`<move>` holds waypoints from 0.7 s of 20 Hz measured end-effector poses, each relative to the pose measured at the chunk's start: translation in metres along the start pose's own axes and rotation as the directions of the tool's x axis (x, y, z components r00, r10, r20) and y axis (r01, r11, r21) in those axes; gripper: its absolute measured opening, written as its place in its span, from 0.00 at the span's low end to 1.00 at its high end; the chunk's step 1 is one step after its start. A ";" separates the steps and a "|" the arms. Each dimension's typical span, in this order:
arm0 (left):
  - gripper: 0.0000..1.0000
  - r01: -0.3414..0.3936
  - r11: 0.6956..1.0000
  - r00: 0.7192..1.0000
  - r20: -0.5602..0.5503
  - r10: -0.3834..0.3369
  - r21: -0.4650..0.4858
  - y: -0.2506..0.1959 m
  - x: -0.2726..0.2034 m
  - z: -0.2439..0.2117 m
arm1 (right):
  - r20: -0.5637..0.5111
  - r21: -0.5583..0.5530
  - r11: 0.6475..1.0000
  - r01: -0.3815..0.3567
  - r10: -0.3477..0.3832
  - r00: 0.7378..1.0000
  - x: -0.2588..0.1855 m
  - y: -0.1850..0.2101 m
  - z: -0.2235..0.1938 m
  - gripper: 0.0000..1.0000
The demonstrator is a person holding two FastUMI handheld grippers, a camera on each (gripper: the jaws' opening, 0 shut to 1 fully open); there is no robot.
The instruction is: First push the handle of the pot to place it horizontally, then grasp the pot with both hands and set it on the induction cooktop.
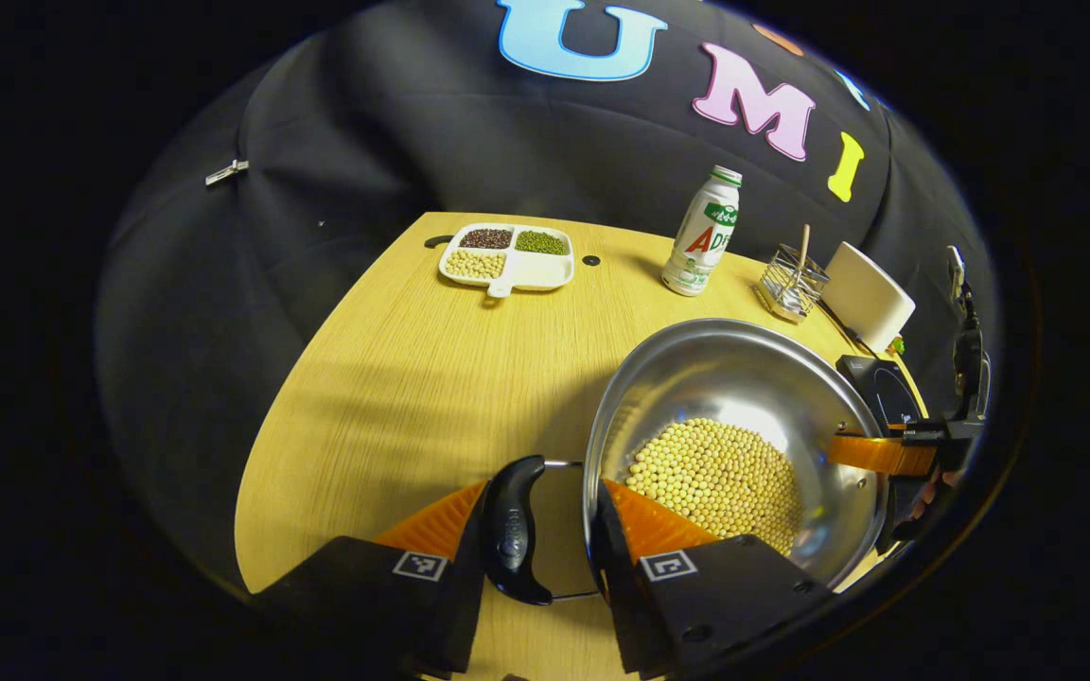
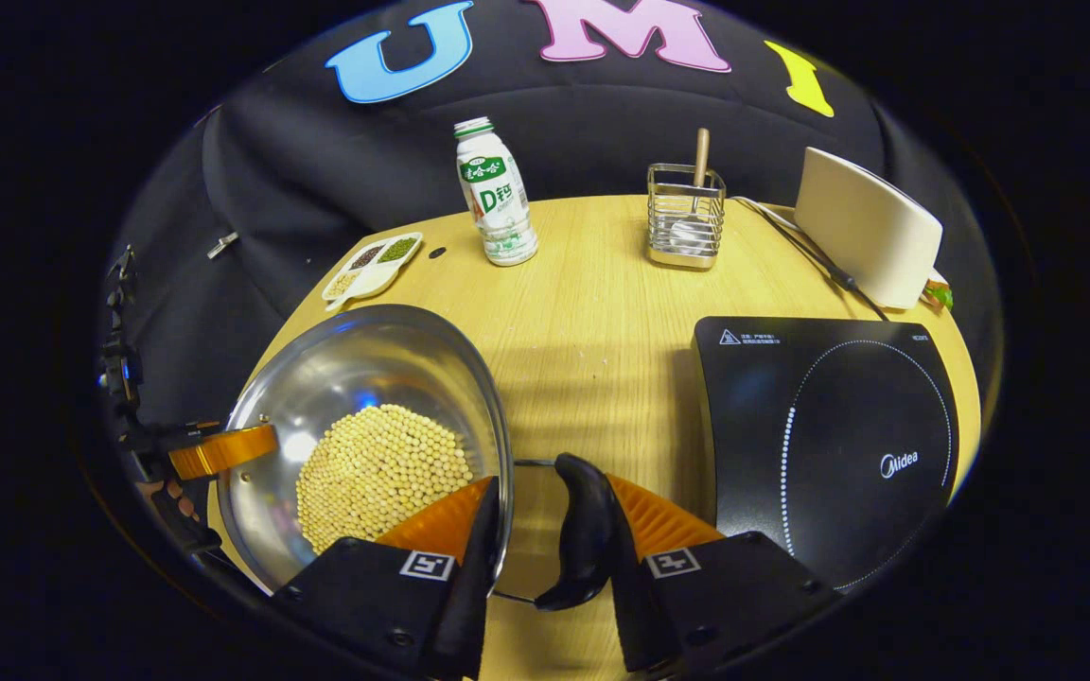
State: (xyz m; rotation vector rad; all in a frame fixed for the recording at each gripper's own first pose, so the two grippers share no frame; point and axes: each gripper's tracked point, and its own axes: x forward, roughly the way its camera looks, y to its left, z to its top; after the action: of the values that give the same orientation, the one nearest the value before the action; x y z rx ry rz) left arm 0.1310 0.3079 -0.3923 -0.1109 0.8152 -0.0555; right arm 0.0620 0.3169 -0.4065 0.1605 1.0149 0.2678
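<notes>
Pot (image 2: 365,435) of soybeans sits on the table (image 2: 592,312), gripped on both sides. Left gripper (image 1: 545,530) straddles the pot's left handle (image 1: 514,530): one finger outside the black grip, the other inside the rim over the beans, so the jaws are narrowed around handle and wall together; full contact on both sides I cannot confirm. Right gripper (image 2: 545,530) does the same on the opposite handle (image 2: 585,530), inner finger in the bowl, outer finger against the grip. Both handles look level, so the push step looks done.

Key relation: cooktop (image 2: 829,426) lies on the right gripper's side, just beside that handle, pot not yet over it. The carry should go sideways towards the right, right hand leading, both keeping level so beans don't spill.
</notes>
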 end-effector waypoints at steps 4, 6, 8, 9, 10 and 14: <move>0.57 -0.004 0.999 1.000 0.010 0.004 -0.052 -0.005 -0.015 -0.004 | 0.070 -0.040 0.999 0.004 -0.001 0.998 -0.013 0.001 0.014 0.53; 0.57 -0.013 0.999 1.000 0.021 0.014 -0.046 -0.007 -0.028 0.000 | 0.086 -0.036 0.999 -0.003 0.006 0.996 -0.025 0.003 0.018 0.53; 0.57 -0.024 0.999 0.999 0.035 0.025 -0.030 -0.013 -0.045 0.007 | 0.081 -0.022 1.000 -0.015 0.017 0.997 -0.039 0.003 0.020 0.53; 0.57 -0.026 1.000 0.999 0.037 0.026 -0.018 -0.018 -0.054 0.010 | 0.080 -0.018 1.000 -0.018 0.020 0.997 -0.047 0.002 0.022 0.53; 0.57 -0.027 1.000 0.999 0.040 0.027 -0.008 -0.023 -0.060 0.013 | 0.082 -0.013 1.000 -0.018 0.019 0.996 -0.056 -0.001 0.023 0.53; 0.57 -0.012 1.000 0.999 0.034 0.012 0.007 -0.053 -0.085 0.017 | 0.073 0.000 1.000 -0.006 0.006 0.997 -0.090 -0.022 0.025 0.53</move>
State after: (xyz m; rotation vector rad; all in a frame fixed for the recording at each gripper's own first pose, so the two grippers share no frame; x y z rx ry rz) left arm 0.0852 0.2648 -0.3131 -0.0998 0.7817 -0.0449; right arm 0.0416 0.2688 -0.3258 0.1727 0.9425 0.2659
